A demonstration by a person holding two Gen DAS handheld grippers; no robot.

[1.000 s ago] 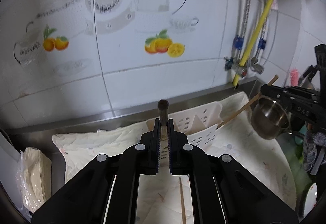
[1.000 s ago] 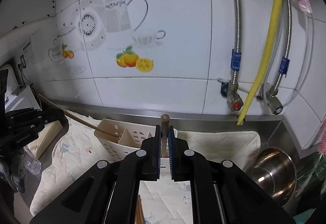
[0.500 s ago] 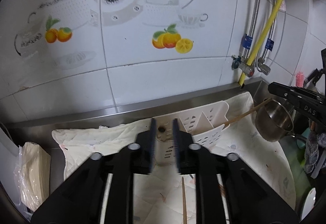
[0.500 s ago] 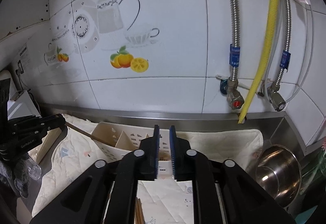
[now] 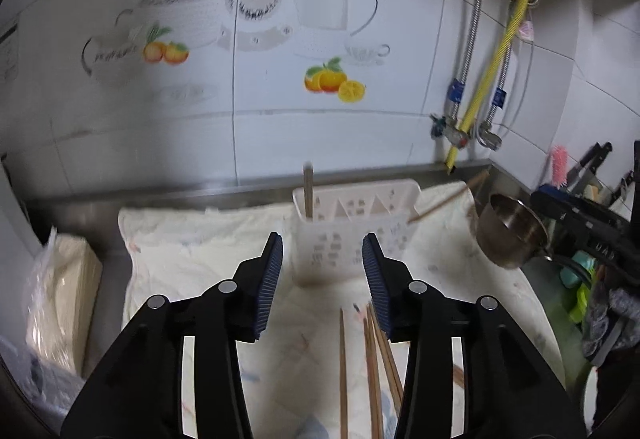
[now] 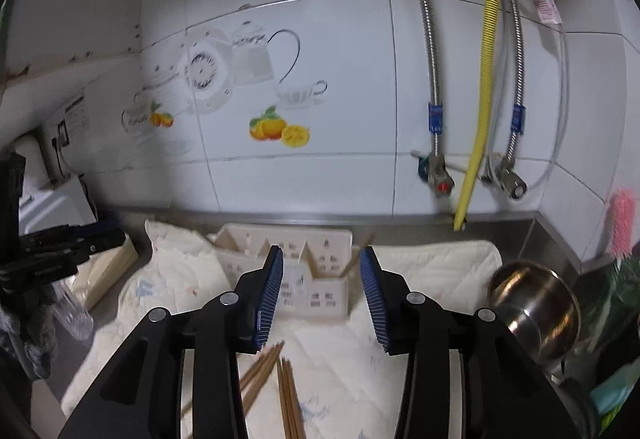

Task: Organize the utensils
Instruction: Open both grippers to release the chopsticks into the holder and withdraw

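Left wrist view: left gripper [image 5: 322,279] with jaws opening and nothing between the blue ribbed pads [image 5: 269,283] — white slotted utensil caddy [image 5: 352,223] seen beyond the gap, resting on a cream quilted cloth [image 5: 200,255]. One dark-tipped chopstick [image 5: 307,191] upright in the caddy's left compartment; a second chopstick [image 5: 448,199] leaning out of the right end toward a steel bowl [image 5: 512,235]. Loose wooden chopsticks [image 5: 372,371] flat on the cloth below the right-hand finger, apart from the caddy. Stack of paper napkins in plastic [image 5: 60,299] at far left on the steel counter. Right gripper [image 5: 580,223] visible at the right edge as a dark body just beside the bowl; its jaw state not readable from this side.

Right wrist view: right gripper [image 6: 320,291] with jaws opening, nothing between the pads [image 6: 372,295]; caddy [image 6: 288,263] framed in the gap, one chopstick [image 6: 358,257] tilted in its right compartment. Two loose groups of chopsticks [image 6: 280,391] on the cloth [image 6: 432,263] beneath the fingers, touching neither pad. Steel bowl [image 6: 536,311] at right, lying on its side, mouth toward the camera. Left gripper [image 6: 60,259] at the left edge as a dark body above the napkin stack [image 6: 108,271].

Background in both views — white tiled wall [image 6: 320,175] with teapot and orange decals, yellow corrugated hose [image 6: 484,79] between two braided steel hoses, pink brush [image 6: 622,223] at far right.
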